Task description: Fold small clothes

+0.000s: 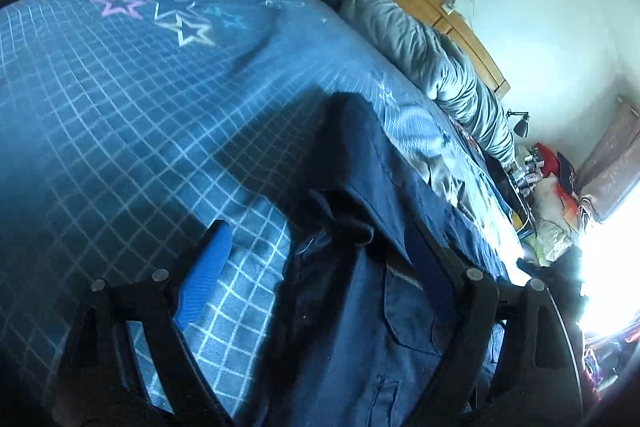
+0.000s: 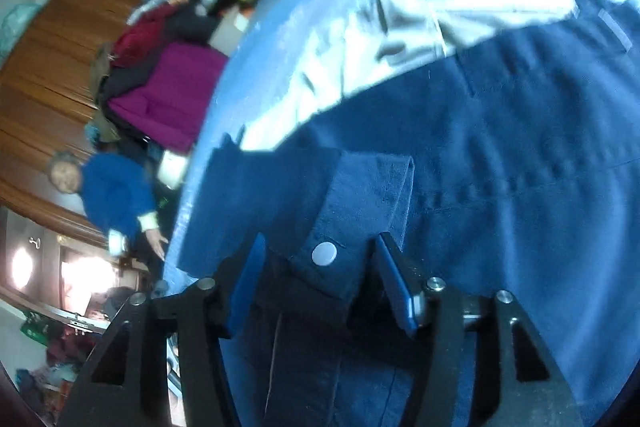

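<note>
A dark navy garment lies on the blue checked bed cover. My left gripper stands open just above it, one blue pad over the bare cover and the other finger over the cloth. In the right wrist view the same navy garment fills the frame. Its cuff with a silver snap sits between the fingers of my right gripper. The pads stand a little apart from the cuff on both sides, so this gripper is open.
A pale grey garment lies beyond the navy one. A rolled grey quilt lines the wooden headboard. A person in blue sits at the bedside near a purple cloth. Clutter crowds the window side.
</note>
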The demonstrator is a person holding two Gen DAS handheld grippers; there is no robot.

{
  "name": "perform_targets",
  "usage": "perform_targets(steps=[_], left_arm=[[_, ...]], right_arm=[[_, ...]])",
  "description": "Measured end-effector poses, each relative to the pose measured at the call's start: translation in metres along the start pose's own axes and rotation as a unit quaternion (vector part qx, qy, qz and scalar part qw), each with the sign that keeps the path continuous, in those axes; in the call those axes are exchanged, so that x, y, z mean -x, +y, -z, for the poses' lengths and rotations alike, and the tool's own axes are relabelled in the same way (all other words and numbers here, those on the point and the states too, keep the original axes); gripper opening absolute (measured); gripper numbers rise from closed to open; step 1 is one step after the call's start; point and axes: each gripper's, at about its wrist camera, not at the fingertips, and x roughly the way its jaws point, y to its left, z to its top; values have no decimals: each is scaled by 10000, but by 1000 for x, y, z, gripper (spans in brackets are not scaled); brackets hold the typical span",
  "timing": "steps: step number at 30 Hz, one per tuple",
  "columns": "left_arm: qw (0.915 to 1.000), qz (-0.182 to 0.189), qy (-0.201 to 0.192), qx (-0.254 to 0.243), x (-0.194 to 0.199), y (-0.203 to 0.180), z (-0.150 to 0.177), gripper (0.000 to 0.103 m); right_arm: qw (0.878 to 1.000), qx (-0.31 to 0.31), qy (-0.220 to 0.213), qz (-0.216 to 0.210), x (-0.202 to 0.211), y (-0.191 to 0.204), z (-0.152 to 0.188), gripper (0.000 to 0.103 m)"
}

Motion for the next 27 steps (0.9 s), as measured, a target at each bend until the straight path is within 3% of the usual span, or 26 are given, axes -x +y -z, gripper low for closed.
perform_targets(steps=[3,8,12,14,17,19,24,27], left_arm=[[9999,10,84,80,-5,6,-2,87],[9999,-58,113,-62,-6,4,-2,88],[9999,-81,122,-84,-8,0,-1,89],[9998,-103,133,-108,-8,1,-1,89],[9998,-109,138,-115,-9,3,-1,90],[9998,-118,137,-123,-9,3,-1,90],[9996,-152,153,-159,-13,3,-2,91],[9995,-192,172,-190,-15,4,-3,92]], right_arm=[[9997,33,-223,109,17,-3,6,63],[9992,-7,67,406,4,-18,5,63],[9997,76,82,224,-10,-12,2,61],[9997,120,201,9,-21,-11,1,54],[9991,317,280,73,-34,-3,-2,22],[9993,354,99,68,-26,-1,-9,13],[9959,527,-729,9,45,2,-31,11],[9948,479,-872,198,71,-11,-37,11]])
